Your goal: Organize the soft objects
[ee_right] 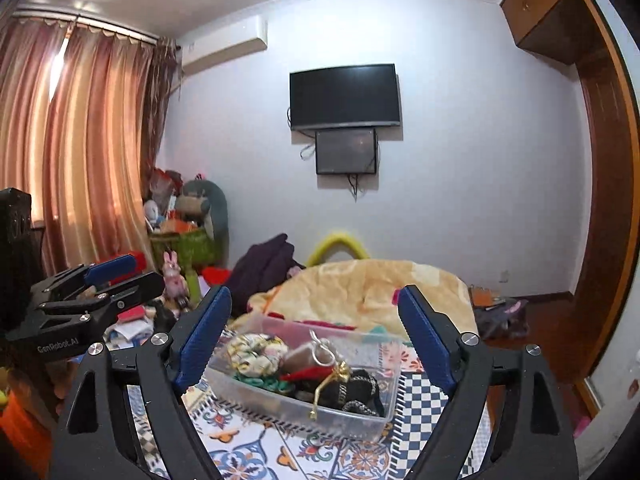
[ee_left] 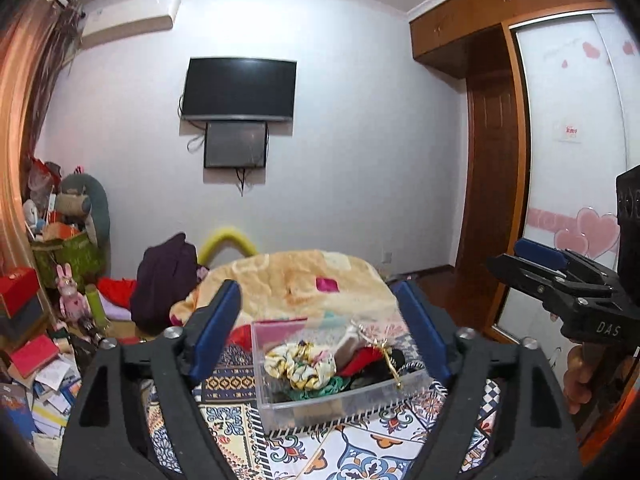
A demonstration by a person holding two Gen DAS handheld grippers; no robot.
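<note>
From the left wrist view, the left gripper hangs with fingers spread wide and empty above the clear box, which sits on the patterned cloth of the bed. Scrunchies and other soft pieces already fill it.

From the right wrist view, the right gripper is likewise wide and empty. Nothing loose shows beside the box, so the sorting seems nearly finished.

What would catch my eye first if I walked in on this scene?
Probably the clear plastic box on the patterned bedspread, heaped with scrunchies and other soft bits. Two open blue-padded tongs, left tongs and right tongs, frame it. Behind, a black TV hangs on the pale wall.
</note>
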